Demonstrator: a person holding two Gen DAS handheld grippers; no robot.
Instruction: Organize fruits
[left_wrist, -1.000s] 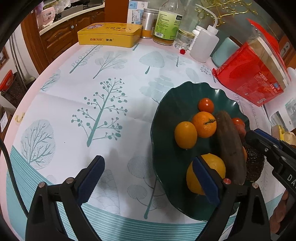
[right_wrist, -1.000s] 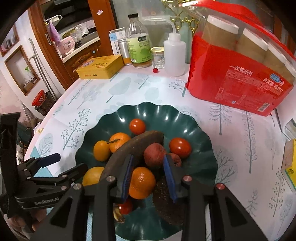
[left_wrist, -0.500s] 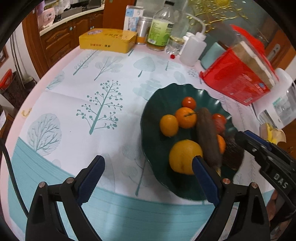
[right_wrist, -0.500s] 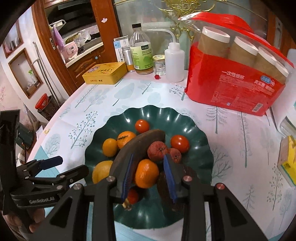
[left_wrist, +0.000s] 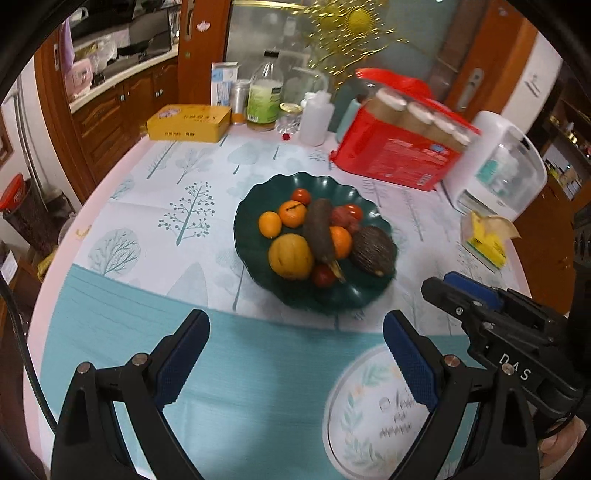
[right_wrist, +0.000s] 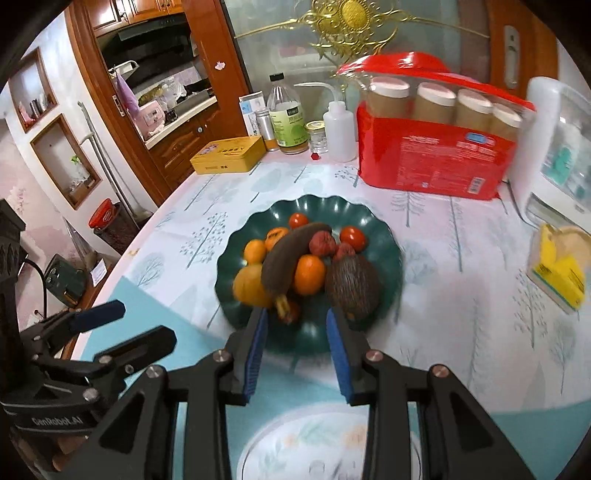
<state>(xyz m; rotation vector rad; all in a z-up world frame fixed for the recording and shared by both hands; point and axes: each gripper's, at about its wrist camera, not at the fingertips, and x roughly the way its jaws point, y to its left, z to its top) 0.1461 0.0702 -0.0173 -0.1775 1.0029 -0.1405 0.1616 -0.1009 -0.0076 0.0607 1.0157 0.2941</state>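
- On the surface (left_wrist: 122, 332), with its tree-print cloth, I see a dark green scalloped plate (left_wrist: 255, 266) near the middle, carrying all the fruit.
- Across the plate's centre lies a long, dark brown, overripe-looking banana (left_wrist: 319, 230), its stem end pointing toward me.
- To the banana's left I count a big yellow-orange citrus (left_wrist: 290, 256), a smaller orange one (left_wrist: 269, 224) and a mandarin with a dark stem mark (left_wrist: 292, 213); a small red tomato (left_wrist: 301, 195) sits at the far side.
- To its right sit another orange (left_wrist: 341, 242), a second red tomato (left_wrist: 354, 211), wrinkled dull-red fruit (right_wrist: 322, 243), and a dark, rough, scaly-skinned fruit (left_wrist: 371, 251) near the right rim.
- One more small red fruit (left_wrist: 323, 275) lies at the near end, touching the banana's stem.
- My left tongs (left_wrist: 295, 365) are spread wide with nothing between the blue pads, hovering over the teal part of the cloth, short of the plate.
- My right tongs (right_wrist: 297, 354) are partly parted and hold nothing; from their own camera the tips overlap the plate's near rim, framing the banana's stem end.
- Behind the plate stand a red pack of paper cups (right_wrist: 439, 155), a white squeeze bottle (right_wrist: 340, 131), a green-labelled bottle (right_wrist: 288, 122) and a yellow tin (right_wrist: 229, 154).
- Beneath the tongs, close to me, is a white oval print with leaves (left_wrist: 373, 417).
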